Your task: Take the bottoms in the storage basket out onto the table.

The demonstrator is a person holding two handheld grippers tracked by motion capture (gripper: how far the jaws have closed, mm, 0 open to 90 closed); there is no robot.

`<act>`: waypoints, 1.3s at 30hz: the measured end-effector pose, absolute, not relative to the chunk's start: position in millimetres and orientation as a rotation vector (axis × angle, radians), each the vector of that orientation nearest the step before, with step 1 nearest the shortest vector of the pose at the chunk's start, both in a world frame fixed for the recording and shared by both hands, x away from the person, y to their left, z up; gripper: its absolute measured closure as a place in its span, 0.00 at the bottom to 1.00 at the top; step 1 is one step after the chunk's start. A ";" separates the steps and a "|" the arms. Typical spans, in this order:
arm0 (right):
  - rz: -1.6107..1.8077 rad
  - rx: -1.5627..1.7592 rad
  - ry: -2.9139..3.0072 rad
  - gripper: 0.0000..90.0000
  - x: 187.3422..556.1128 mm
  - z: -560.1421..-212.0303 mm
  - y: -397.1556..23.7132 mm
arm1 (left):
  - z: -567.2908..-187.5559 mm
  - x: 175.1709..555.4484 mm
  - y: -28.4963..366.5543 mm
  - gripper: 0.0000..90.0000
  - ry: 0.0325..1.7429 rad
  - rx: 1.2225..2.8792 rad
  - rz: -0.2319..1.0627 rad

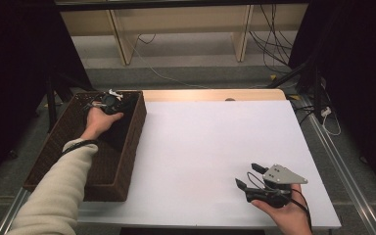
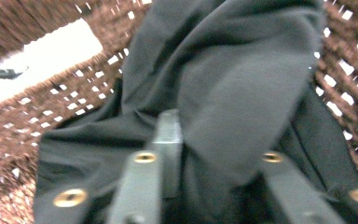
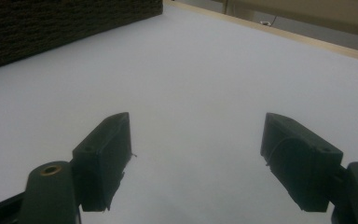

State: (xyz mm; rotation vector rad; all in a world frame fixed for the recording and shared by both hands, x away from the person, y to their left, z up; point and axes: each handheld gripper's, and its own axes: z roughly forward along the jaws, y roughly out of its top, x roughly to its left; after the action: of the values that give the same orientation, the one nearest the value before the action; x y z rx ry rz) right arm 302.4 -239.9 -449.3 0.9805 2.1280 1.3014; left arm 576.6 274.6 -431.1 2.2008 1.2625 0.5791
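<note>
in the basket (image 1: 127, 147), left claw (image 2: 205, 154) grips dark cloth (image 2: 233, 84).

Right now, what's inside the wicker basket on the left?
Dark cloth lies bunched inside the wicker basket, with a fold pinched by the left gripper. Whatever sits beneath the cloth is covered.

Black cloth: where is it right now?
The black cloth lies inside the brown wicker basket at the table's left edge, with a fold between the left tongs.
</note>
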 end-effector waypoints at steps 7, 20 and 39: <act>1.298 0.985 2.136 0.28 302.5 -450.0 -239.8 | -421.9 571.1 277.2 0.94 1.219 2.148 0.585; 1.300 0.980 2.126 0.28 302.5 -449.2 -239.9 | -391.4 542.0 290.5 0.94 1.186 1.957 0.627; 1.301 0.981 2.121 0.29 302.5 -449.1 -240.8 | -363.1 485.8 288.8 0.94 1.110 1.752 0.747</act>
State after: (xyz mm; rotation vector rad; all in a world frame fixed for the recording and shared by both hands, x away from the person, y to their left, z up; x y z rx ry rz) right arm 302.5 -240.8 -449.1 0.9811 2.1205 1.3008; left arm 485.8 288.8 -363.1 1.7520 1.1100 0.7470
